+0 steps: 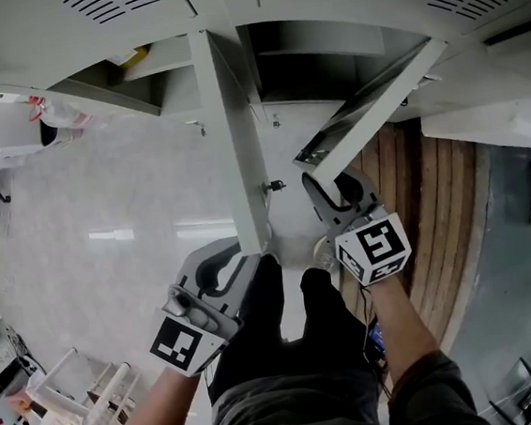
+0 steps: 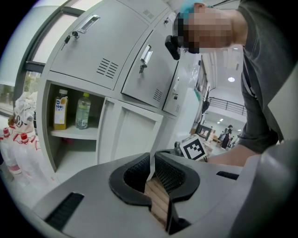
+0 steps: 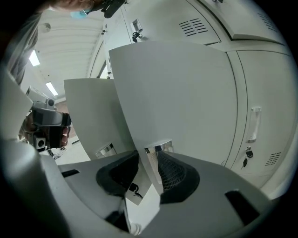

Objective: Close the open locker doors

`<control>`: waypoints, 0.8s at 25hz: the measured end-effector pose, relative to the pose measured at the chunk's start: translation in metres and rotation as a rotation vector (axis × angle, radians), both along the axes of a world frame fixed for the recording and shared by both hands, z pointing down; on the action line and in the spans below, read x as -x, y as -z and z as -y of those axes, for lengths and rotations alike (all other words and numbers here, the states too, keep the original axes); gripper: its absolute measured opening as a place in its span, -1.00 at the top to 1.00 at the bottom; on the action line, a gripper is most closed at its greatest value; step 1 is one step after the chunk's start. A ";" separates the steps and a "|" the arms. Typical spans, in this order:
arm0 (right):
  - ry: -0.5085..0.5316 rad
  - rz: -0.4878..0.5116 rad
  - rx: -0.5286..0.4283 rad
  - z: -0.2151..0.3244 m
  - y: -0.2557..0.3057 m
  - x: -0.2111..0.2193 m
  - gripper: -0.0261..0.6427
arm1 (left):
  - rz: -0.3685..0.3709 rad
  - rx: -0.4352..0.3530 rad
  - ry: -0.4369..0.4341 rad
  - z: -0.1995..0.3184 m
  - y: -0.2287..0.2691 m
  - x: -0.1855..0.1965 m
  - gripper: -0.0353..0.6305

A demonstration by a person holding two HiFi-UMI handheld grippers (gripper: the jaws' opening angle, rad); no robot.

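1. Left gripper (image 1: 244,259): held out in front, tipped a little downward, marker cube nearest the body. Bare left forearm (image 1: 154,412) runs back from it.
2. Left jaws: nearly together, pads pinching a thin door edge (image 2: 151,166).
3. Right gripper (image 1: 324,184): reached further forward than the left, also tipped down. Right forearm (image 1: 399,320) bare.
4. Right jaws: well apart. A second door edge (image 3: 152,165) stands between them, close to one pad and clear of the other.

The right claw (image 3: 148,171) gapes around the edge of the locker door (image 3: 186,102).
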State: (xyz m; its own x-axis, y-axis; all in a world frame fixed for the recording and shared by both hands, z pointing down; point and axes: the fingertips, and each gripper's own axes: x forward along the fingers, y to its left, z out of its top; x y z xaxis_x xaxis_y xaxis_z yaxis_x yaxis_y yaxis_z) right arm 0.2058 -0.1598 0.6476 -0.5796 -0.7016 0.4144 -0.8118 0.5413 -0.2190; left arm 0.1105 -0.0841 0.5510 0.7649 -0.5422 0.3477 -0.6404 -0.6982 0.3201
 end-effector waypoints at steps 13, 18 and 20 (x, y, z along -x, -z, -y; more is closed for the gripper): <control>-0.003 -0.020 -0.009 0.031 0.001 0.022 0.55 | 0.004 0.021 0.049 0.009 -0.004 0.043 0.77; -0.011 -0.026 -0.013 0.042 0.001 0.029 0.56 | 0.001 0.020 0.053 0.014 -0.004 0.052 0.77; -0.011 -0.029 -0.014 0.047 0.001 0.031 0.56 | 0.002 0.023 0.055 0.016 -0.005 0.056 0.77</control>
State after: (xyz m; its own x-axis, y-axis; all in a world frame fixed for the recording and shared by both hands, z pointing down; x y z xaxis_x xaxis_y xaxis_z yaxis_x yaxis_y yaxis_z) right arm 0.1753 -0.2065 0.6463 -0.5593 -0.7140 0.4211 -0.8239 0.5350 -0.1872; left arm 0.0550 -0.0998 0.5561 0.7337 -0.5749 0.3622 -0.6780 -0.6544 0.3347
